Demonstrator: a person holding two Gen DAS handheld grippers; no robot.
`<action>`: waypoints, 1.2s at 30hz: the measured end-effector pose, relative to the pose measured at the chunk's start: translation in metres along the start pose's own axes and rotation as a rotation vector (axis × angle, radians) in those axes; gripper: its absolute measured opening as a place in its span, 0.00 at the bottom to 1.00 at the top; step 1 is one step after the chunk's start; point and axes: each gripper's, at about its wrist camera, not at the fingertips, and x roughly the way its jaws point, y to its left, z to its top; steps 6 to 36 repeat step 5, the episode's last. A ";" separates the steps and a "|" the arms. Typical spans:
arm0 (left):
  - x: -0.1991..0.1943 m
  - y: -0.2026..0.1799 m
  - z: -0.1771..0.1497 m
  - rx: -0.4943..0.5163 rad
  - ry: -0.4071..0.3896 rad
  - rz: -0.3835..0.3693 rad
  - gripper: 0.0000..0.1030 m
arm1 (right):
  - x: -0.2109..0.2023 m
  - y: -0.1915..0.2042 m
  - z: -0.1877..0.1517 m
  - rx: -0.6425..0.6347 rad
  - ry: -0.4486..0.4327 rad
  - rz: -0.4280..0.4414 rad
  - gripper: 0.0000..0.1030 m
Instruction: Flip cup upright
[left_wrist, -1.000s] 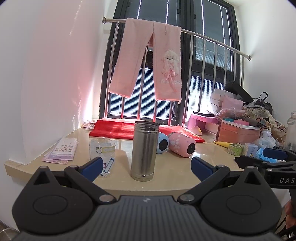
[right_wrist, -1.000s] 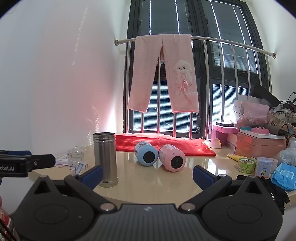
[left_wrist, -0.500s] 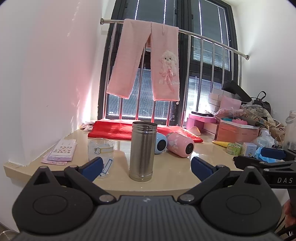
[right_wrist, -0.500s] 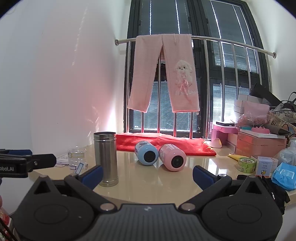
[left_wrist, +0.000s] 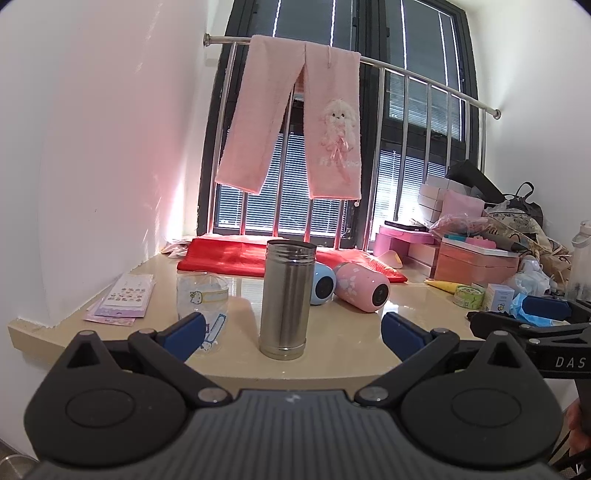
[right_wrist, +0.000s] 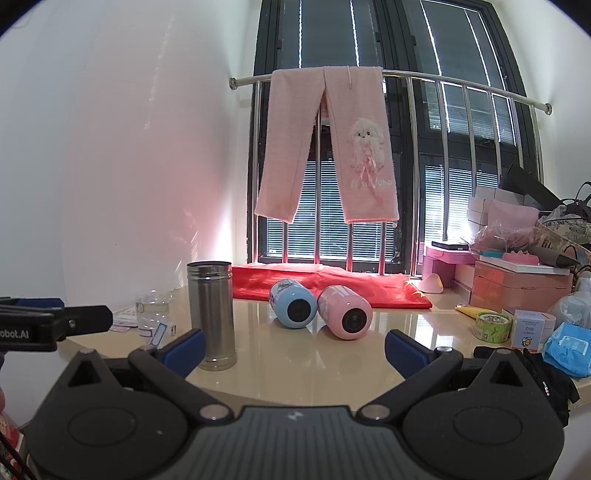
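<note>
1. Steel cup (left_wrist: 286, 299) stands upright, mouth up, near the front edge of the beige counter (left_wrist: 332, 354); in the left wrist view it sits dead centre, at 12 o'clock from the left gripper (left_wrist: 291, 330).
2. Left gripper: blue pads spread wide, nothing between them, short of the counter edge.
3. Right gripper (right_wrist: 293, 349): also spread wide and empty. Steel cup (right_wrist: 211, 314) lies at about 11 o'clock from it, just past the left pad.
4. Blue cup (right_wrist: 291, 308) and pink cup (right_wrist: 345, 317) lie on their sides, touching, round ends toward the camera, at 12 o'clock in the right wrist view. Whether those ends are bases or lids, hard to say.
5. Clear plastic cup (left_wrist: 201, 295) stands at 9 o'clock of the steel cup, near but apart.
6. Red cloth (right_wrist: 332, 284) lies behind the cups; pink trousers (right_wrist: 328, 144) hang over the window rail.
7. Boxes and bags crowd the counter at 3 o'clock.
</note>
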 end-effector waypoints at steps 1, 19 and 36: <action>0.000 0.000 0.000 -0.001 -0.001 0.000 1.00 | 0.000 -0.001 0.000 0.001 0.000 0.001 1.00; -0.001 0.000 0.000 -0.004 0.000 -0.005 1.00 | 0.000 0.001 0.000 0.001 0.000 0.001 1.00; -0.001 0.000 0.000 -0.004 0.000 -0.005 1.00 | 0.000 0.001 0.000 0.001 0.000 0.001 1.00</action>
